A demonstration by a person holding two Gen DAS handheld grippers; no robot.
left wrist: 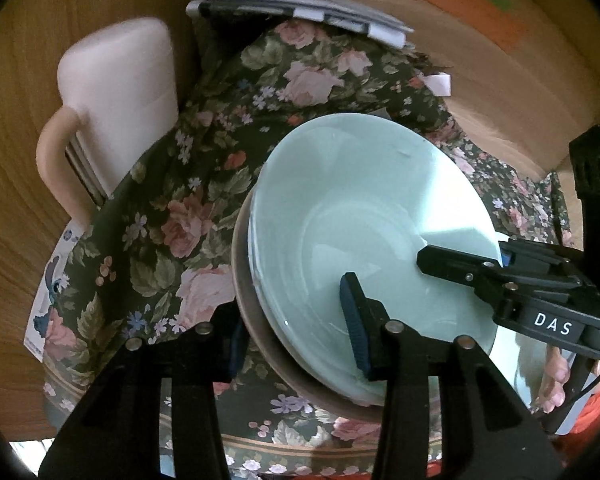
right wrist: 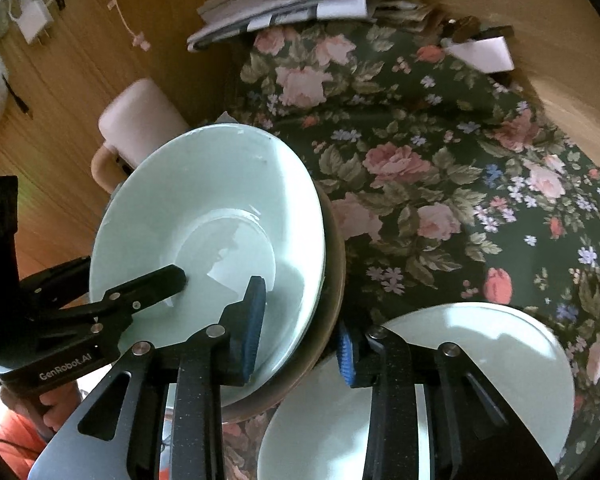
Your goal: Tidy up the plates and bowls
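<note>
A pale green bowl (left wrist: 364,216) (right wrist: 204,208) sits in a stack, with a brown dish (left wrist: 256,332) (right wrist: 334,272) showing under it, tilted above the floral tablecloth (left wrist: 172,208). My left gripper (left wrist: 296,332) straddles the stack's near rim, one blue pad inside the bowl and one outside. My right gripper (right wrist: 300,328) straddles the opposite rim the same way; it shows in the left wrist view (left wrist: 460,264). Both sets of jaws stand a rim's width apart on the stack. A second pale green plate (right wrist: 480,360) lies flat under my right gripper.
A pink plastic jug (left wrist: 112,112) (right wrist: 140,120) stands beside the table at the left. Folded papers (left wrist: 300,4) (right wrist: 284,4) lie at the table's far edge. The wooden floor (left wrist: 16,160) surrounds the table.
</note>
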